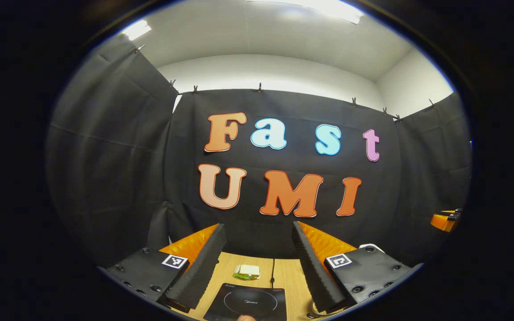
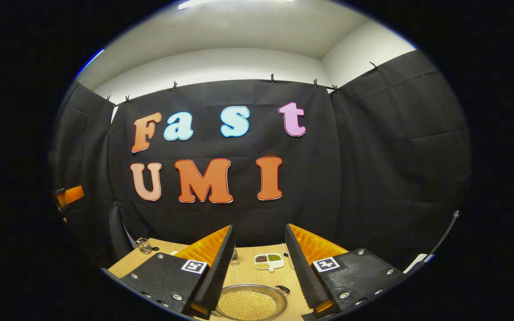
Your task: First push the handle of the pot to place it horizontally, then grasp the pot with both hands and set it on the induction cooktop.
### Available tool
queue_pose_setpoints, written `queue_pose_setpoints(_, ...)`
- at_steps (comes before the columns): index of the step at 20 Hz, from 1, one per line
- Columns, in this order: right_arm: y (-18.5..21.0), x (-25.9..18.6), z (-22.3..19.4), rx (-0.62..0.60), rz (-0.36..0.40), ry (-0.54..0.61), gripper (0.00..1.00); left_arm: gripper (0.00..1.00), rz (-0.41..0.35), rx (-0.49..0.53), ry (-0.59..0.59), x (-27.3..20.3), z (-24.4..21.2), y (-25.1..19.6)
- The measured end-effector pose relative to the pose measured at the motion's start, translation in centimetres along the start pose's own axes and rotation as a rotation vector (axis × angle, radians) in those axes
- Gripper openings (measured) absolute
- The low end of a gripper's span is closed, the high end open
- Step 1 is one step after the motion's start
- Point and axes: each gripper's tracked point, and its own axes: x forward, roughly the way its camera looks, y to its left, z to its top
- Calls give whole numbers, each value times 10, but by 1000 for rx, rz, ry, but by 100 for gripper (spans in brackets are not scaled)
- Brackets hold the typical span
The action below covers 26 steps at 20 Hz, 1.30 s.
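Pot (image 2: 248, 304) filled with yellowish grains, low on wooden surface (image 2: 248, 274) between wide jaws of right gripper (image 2: 257, 267). Beyond: small divided dish (image 2: 269, 261) with three fillings. Induction cooktop (image 1: 248, 304) between wide jaws of left gripper (image 1: 259, 267); wrapped sandwich (image 1: 246, 271) behind.
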Motion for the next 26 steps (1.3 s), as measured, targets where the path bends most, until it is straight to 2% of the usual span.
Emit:
queue_pose_setpoints(2,-5,0,-1,-6,14,11,60,98,3,-4,5,1,-3,1)
queue_pose_setpoints(4,-8,0,-3,-3,30,34,42,98,6,-4,13,3,-7,3)
queue_pose_setpoints(6,1,1,-18,5,53,70,35,98,11,3,20,4,-9,5)
queue_pose_setpoints(7,10,4,-28,5,60,89,27,98,13,5,23,3,-11,6)
queue_pose_setpoints(9,19,11,-42,-10,69,126,18,98,17,6,29,4,-13,7)
queue_pose_setpoints(11,24,12,-56,-30,87,159,12,98,20,4,33,6,-13,10)
queue_pose_setpoints(13,34,12,-74,-37,111,207,8,98,25,0,38,5,-16,12)
queue_pose_setpoints(18,55,10,-116,-34,167,311,8,98,36,9,62,4,-24,19)
queue_pose_setpoints(22,64,2,-154,-53,177,392,8,98,38,7,69,2,-28,23)
queue_pose_setpoints(26,81,-15,-208,-72,223,517,8,98,47,32,74,-2,-30,27)
